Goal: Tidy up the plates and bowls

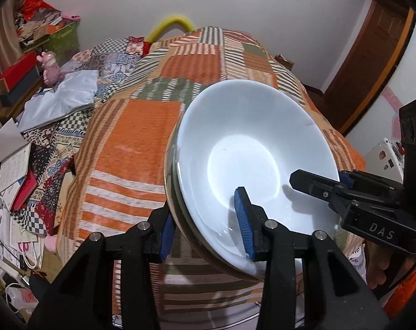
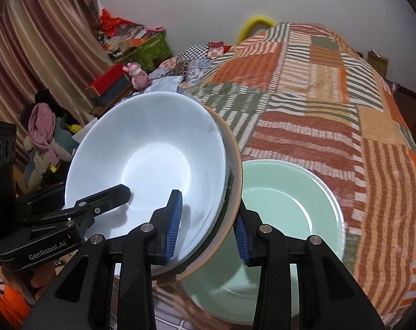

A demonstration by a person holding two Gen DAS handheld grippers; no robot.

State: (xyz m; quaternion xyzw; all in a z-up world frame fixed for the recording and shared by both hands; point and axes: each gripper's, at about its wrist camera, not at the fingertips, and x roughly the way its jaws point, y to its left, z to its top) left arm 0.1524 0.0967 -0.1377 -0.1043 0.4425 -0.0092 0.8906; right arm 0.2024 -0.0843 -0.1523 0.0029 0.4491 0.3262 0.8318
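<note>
Left gripper (image 1: 208,220) at bottom centre of the left wrist view, clamped on the near rim of a stack of white bowls (image 1: 252,154): one blue pad (image 1: 242,214) inside, the other beneath. Stack tilted, lifted above the orange striped bedspread (image 1: 130,148). Right gripper (image 2: 206,222) at bottom centre of the right wrist view, likewise gripping the stack's opposite rim, a beige rim (image 2: 234,165) outermost. Just right of it, lower centre, a pale green plate (image 2: 290,206) lying flat on the bedspread.
</note>
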